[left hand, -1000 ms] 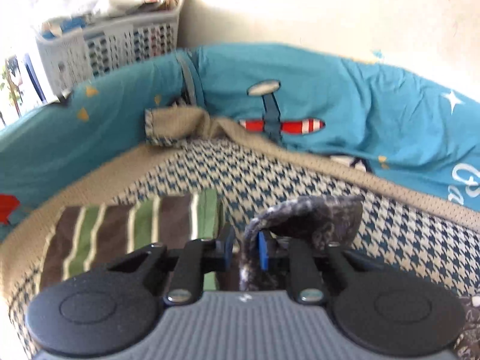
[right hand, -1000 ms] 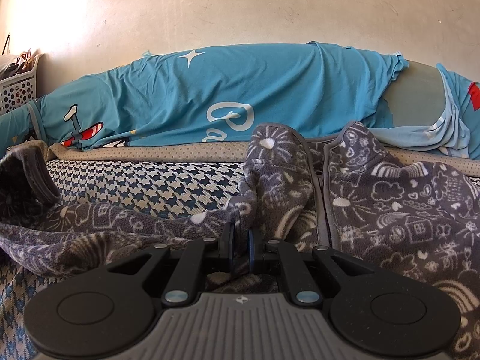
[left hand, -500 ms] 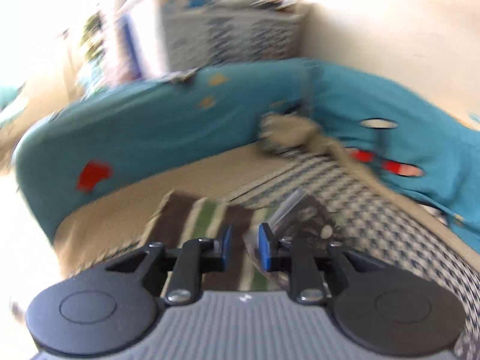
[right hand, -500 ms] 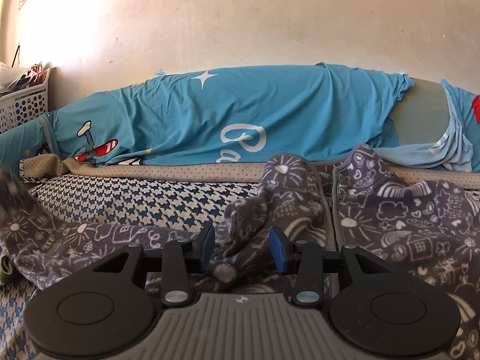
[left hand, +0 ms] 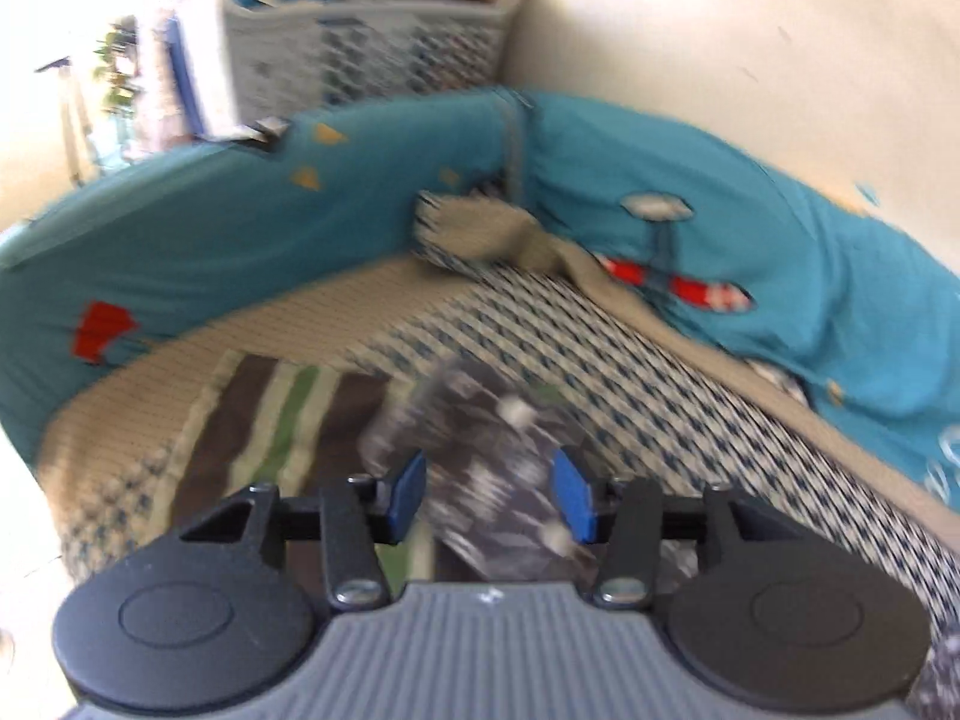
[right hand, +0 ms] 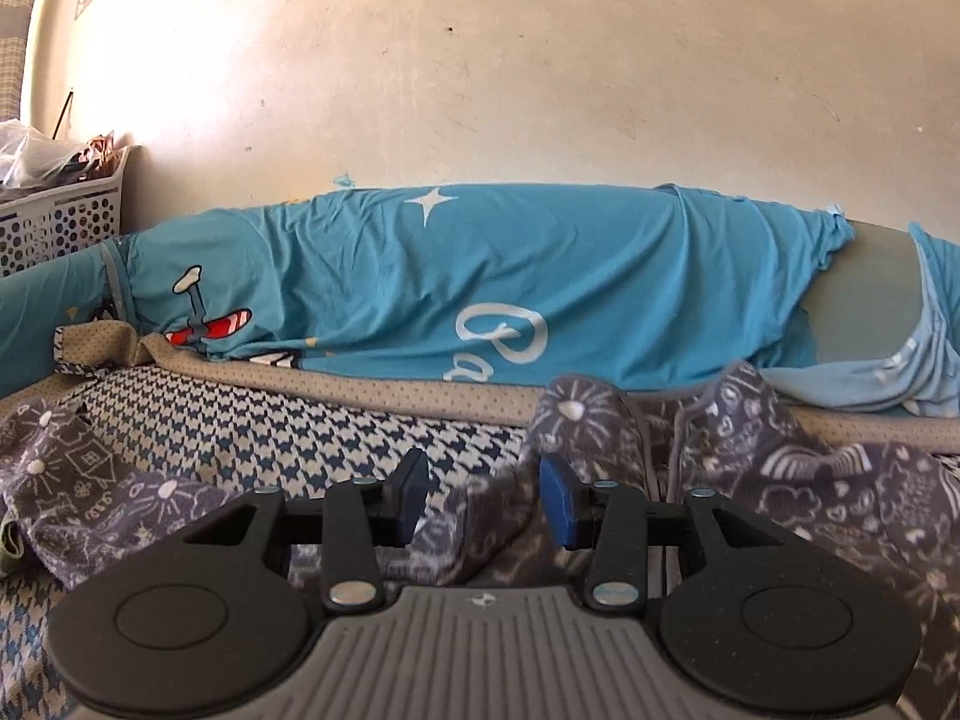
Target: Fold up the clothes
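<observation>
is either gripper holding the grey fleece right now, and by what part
Nothing is held. The left gripper is opening, the grey fleece loose between its pads. The right gripper is open above a fold, not pinching it.

Only readable text: large white cursive lettering on the blue cover (right hand: 510,276), starts "Pa", rest cut off behind the bed edge. Left wrist view too blurred; lettering there at its right edge is illegible.

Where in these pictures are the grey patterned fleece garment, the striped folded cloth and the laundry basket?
grey patterned fleece garment (right hand: 852,498): right wrist view, right-hand panel.
striped folded cloth (left hand: 282,420): left wrist view, green stripe.
laundry basket (left hand: 372,54): left wrist view, lattice front wall.
</observation>
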Demonstrator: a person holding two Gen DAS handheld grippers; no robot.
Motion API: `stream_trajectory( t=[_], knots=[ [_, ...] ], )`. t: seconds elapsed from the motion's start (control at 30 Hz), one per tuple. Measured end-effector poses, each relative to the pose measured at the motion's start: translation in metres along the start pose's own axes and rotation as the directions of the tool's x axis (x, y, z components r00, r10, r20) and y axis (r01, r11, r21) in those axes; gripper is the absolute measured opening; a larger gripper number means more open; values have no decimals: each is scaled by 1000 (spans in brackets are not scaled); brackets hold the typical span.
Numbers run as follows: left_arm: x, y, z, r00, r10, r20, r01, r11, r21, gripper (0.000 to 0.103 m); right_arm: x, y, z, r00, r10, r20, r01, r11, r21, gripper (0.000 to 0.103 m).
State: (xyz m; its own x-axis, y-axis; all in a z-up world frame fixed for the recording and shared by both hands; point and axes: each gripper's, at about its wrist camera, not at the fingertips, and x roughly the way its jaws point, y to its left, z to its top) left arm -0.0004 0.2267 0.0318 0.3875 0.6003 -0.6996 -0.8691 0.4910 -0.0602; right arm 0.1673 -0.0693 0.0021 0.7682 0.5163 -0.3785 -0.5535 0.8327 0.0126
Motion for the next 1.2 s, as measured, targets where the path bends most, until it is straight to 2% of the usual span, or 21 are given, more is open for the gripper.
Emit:
stream_trajectory(
  t=[0.07,0.2,0.33,0.43,0.53,0.67,0.77,0.9,1.1,1.2],
  knots=[
    [5,-15,-8,999,-33,-35,34,999,29,47,6,-2,5,1000,10,9,-10,1000,-10,27],
    [12,-43,-25,996,-62,-68,68,992,102,54,19,-1,10,999,52,-11,-52,997,-49,19],
    [22,-62,-37,988,-92,-122,109,985,134,56,33,9,8,996,82,-35,-87,985,-152,18],
    [29,-73,-45,983,-97,-156,121,980,156,59,44,14,1,997,59,-50,-68,973,-220,18],
    [34,-81,-51,976,-109,-187,141,975,171,60,57,11,-6,994,37,-107,-61,971,-229,18],
    [39,-89,-58,972,-109,-208,151,969,196,63,64,2,-13,990,3,-141,-36,971,-236,18],
    [40,-93,-62,971,-107,-216,154,964,215,65,61,1,-15,990,-14,-140,-19,972,-235,18],
    [42,-95,-66,970,-99,-221,153,958,242,68,61,9,-21,991,-39,-129,-2,953,-303,18],
    [47,-97,-69,971,-85,-225,145,952,268,71,69,7,-22,988,-31,-152,-13,960,-281,12],
    [49,-98,-70,971,-77,-225,139,951,275,73,71,0,-17,988,-5,-155,-26,980,-195,10]
  ],
)
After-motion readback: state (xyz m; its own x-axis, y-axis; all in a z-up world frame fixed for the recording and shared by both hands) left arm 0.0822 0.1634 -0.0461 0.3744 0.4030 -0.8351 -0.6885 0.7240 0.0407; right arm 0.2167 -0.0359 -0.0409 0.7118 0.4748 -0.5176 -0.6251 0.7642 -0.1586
